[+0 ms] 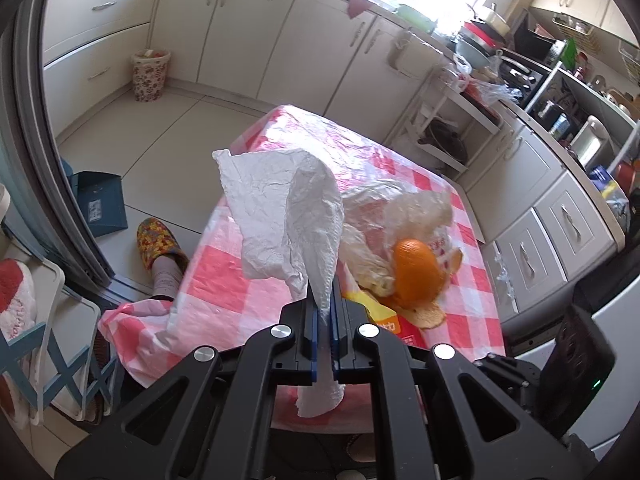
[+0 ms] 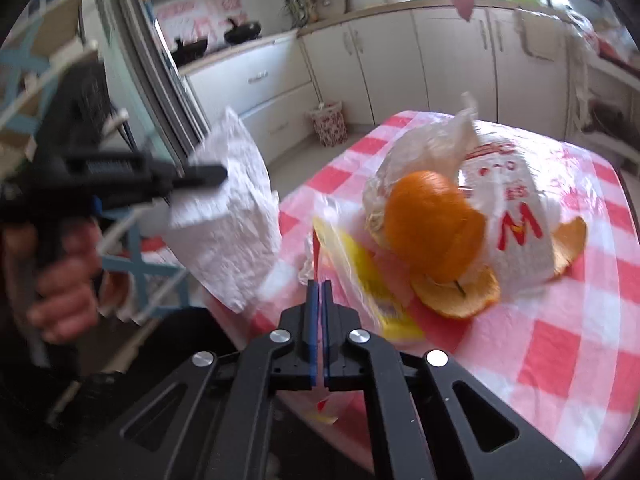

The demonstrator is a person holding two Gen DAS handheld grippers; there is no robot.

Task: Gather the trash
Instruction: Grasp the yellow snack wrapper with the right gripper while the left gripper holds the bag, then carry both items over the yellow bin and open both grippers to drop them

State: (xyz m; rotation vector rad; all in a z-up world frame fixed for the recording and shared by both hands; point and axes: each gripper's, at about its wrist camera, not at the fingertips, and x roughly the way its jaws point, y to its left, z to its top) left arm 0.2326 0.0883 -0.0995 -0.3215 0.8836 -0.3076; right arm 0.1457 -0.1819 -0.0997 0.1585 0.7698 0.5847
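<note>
Here the left claw [image 1: 325,300] is clamped tight on a crumpled white paper towel [image 1: 288,212], which stands up from between its blue pads and hangs above the near edge of the bench [image 1: 224,280]. The right claw [image 2: 319,292] is closed too, its pads nearly touching, with the edge of a clear plastic bag with a yellow label [image 2: 360,276] at its tips; whether it grips the bag I cannot tell. Just beyond lie an orange peel [image 2: 436,224] and a white plastic bag [image 2: 512,216] on the pink checked cloth [image 2: 560,360].
</note>
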